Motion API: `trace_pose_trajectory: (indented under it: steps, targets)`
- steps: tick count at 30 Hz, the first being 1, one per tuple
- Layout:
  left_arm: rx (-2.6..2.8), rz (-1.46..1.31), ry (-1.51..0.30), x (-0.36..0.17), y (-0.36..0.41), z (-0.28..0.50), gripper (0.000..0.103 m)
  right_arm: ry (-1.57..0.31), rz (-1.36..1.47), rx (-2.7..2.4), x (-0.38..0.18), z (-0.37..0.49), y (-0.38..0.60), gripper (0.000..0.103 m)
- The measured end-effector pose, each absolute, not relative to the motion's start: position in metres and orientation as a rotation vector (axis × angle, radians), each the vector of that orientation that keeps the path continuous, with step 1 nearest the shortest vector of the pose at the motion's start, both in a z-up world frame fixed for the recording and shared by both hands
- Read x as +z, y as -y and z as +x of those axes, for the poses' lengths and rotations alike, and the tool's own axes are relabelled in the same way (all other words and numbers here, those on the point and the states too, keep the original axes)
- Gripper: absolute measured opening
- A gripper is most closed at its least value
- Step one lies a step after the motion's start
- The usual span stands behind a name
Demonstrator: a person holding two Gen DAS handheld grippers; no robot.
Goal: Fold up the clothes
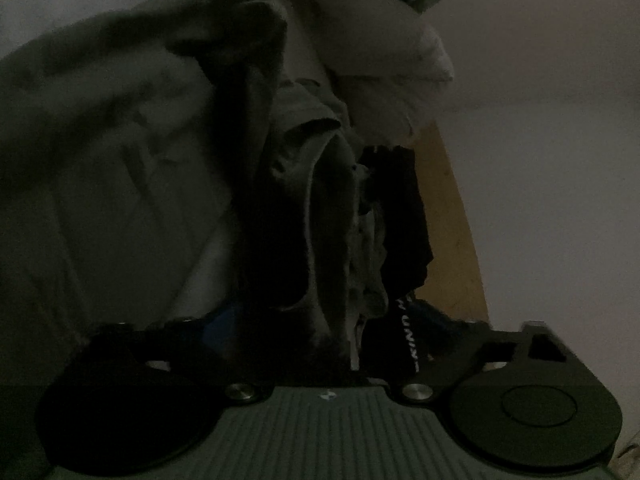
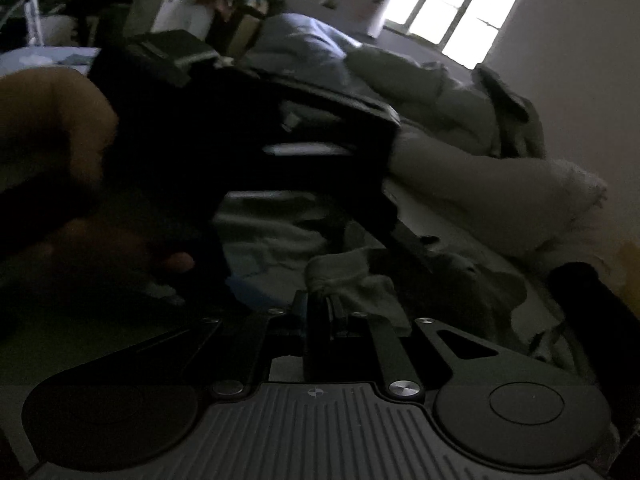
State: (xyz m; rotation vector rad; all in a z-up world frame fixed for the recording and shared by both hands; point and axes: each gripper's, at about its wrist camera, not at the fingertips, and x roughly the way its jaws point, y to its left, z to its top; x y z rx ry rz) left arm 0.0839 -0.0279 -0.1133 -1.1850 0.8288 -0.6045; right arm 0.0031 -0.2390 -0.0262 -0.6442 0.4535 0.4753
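Observation:
Both views are very dark. In the left wrist view a grey-green garment (image 1: pixel 120 168) hangs bunched right in front of the camera, its folds falling between the fingers of my left gripper (image 1: pixel 320 344), which are hidden by the cloth. A black garment with white lettering (image 1: pixel 404 240) hangs beside it. In the right wrist view my right gripper (image 2: pixel 332 312) has its jaws together on an edge of the grey-green garment (image 2: pixel 360 280). The other hand-held gripper (image 2: pixel 248 136) and a hand (image 2: pixel 52 128) fill the upper left.
A white towel-like cloth (image 1: pixel 384 52) hangs above the garments, next to a pale wall (image 1: pixel 540 160) and a yellowish strip (image 1: pixel 452 216). The right wrist view shows a bed heaped with bedding and clothes (image 2: pixel 440 92), a bright window (image 2: pixel 460 4) and clutter at the far left (image 2: pixel 168 4).

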Motion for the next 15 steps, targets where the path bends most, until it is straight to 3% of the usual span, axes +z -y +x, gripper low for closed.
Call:
trace_pose_trajectory:
  steps: [2,9,12,15]
  targets:
    - [-0.584,-1.177,-0.845,-0.113,0.028,0.084,0.065,-0.460,-0.666,0.478,-0.027,0.004,0.236,0.011]
    - [-0.544,-1.113,-0.858,-0.109,0.027,0.087,0.040,-0.482,-0.739,0.473,-0.028,0.013,0.239,0.013]
    - [-0.524,-1.082,-0.860,-0.108,0.025,0.086,0.019,-0.495,-0.767,0.463,-0.025,0.011,0.249,0.030]
    - [-0.514,-1.047,-0.859,-0.108,0.027,0.087,0.017,-0.499,-0.753,0.473,-0.013,0.013,0.265,0.046]
